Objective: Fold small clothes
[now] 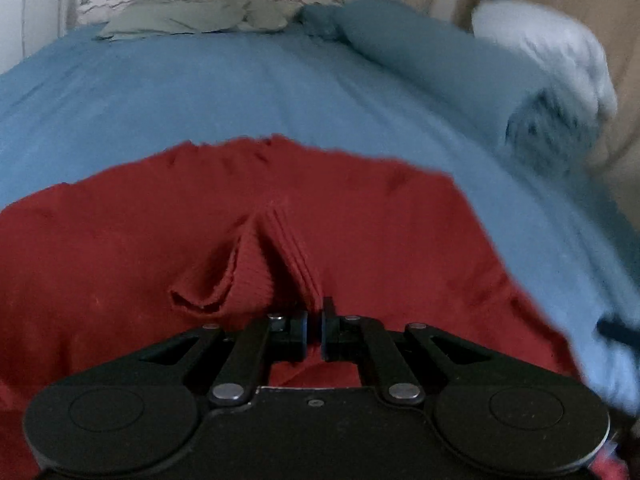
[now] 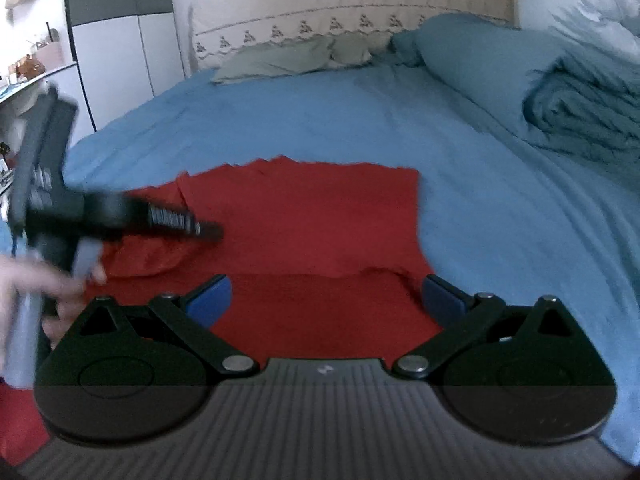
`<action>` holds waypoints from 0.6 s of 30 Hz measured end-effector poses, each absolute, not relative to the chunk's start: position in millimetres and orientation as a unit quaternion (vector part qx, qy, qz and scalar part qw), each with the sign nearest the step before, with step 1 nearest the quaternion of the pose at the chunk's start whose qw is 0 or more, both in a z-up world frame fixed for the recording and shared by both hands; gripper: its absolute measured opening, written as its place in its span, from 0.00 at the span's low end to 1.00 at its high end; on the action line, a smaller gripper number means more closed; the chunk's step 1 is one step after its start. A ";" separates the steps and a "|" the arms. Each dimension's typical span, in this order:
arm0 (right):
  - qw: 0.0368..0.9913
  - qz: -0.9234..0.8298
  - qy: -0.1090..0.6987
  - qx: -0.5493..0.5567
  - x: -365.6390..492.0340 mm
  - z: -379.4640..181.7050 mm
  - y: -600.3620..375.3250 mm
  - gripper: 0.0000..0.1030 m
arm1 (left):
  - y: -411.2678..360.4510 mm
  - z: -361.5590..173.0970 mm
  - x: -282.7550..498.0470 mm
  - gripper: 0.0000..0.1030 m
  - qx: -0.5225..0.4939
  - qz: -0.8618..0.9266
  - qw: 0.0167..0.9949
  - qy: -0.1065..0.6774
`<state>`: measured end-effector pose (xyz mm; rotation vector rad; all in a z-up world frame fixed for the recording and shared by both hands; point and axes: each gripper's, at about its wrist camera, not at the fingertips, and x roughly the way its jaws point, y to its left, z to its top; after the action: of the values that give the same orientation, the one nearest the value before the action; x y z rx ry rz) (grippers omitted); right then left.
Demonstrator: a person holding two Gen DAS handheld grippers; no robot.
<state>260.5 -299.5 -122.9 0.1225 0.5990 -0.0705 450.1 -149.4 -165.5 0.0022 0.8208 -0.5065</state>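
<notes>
The left hand-held gripper (image 1: 314,330) sits low over the near-left part of the red garment (image 2: 304,216), its pads pressed together on a raised ridge of ribbed cloth that stands up just ahead of the fingertips, so I judge it clenched on the fabric. The garment itself lies spread flat on the blue bed sheet (image 2: 320,120), its long axis running away from me toward the headboard (image 2: 340,0), with the near hem under both tools. Further right, the right hand-held gripper (image 2: 326,300) hovers over the near edge with its blue pads (image 2: 210,294) splayed wide, holding nothing. The right-hand edge of the cloth lies just beyond its right finger, so that side looks the handier one for the free tool to take.
</notes>
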 end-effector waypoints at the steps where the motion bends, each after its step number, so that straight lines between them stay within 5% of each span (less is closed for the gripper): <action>1: 0.952 -0.036 0.297 0.061 259.6 -125.4 -304.2 1.00 | -150.1 -165.9 445.8 0.13 0.008 -0.247 0.889 0.386; 2: 0.952 -0.036 0.298 0.061 260.0 -126.9 -306.9 1.00 | -149.6 -164.4 443.0 0.20 0.012 -0.254 0.888 0.383; 4: 0.952 -0.035 0.297 0.062 259.9 -129.9 -310.4 1.00 | -147.3 -159.8 437.3 0.69 0.012 -0.267 0.883 0.386; 7: 0.954 -0.029 0.291 0.061 264.9 -128.5 -307.2 1.00 | -130.3 -143.4 420.0 0.85 0.029 -0.268 0.891 0.366; 18: 0.954 0.073 0.291 -0.026 316.6 -113.9 -238.6 0.97 | -17.8 -149.6 365.2 0.91 0.056 -0.215 0.905 0.363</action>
<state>316.6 -238.6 -113.9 -0.0530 0.5905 0.1481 365.2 -17.8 -149.6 0.1153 0.7503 -0.4447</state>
